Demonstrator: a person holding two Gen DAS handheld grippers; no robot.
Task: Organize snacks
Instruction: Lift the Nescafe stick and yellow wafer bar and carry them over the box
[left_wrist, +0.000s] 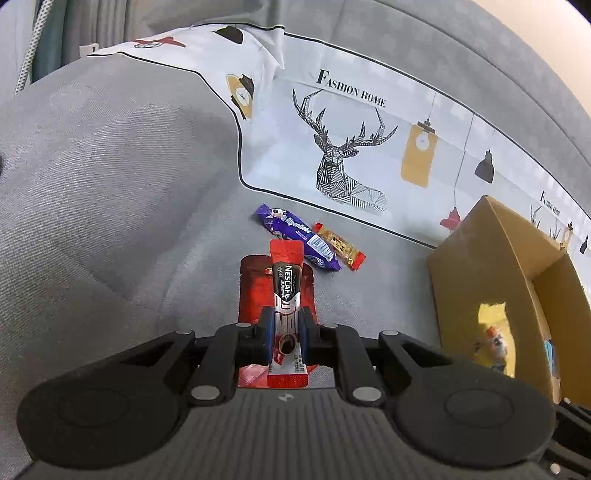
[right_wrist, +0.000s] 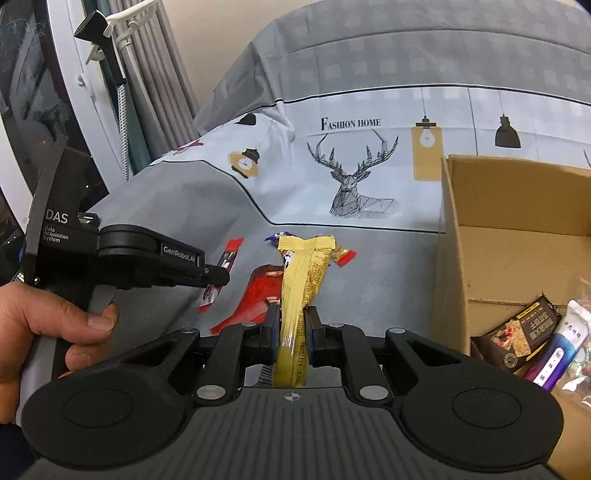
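My left gripper (left_wrist: 287, 325) is shut on a red and black Nescafe stick (left_wrist: 286, 284), held above a flat red packet (left_wrist: 255, 291) on the grey bed. A purple snack bar (left_wrist: 295, 236) and a gold and red bar (left_wrist: 340, 247) lie just beyond. My right gripper (right_wrist: 293, 328) is shut on a yellow snack packet (right_wrist: 301, 273), left of the cardboard box (right_wrist: 491, 206). The left gripper (right_wrist: 218, 275) with its stick also shows at the left of the right wrist view.
The open cardboard box (left_wrist: 491, 236) stands on the bed at the right and holds several snacks, among them a dark packet (right_wrist: 517, 332) and a purple tube (right_wrist: 557, 350). A deer-print sheet (left_wrist: 351, 155) covers the bed behind. Curtains and an appliance (right_wrist: 44, 92) stand at far left.
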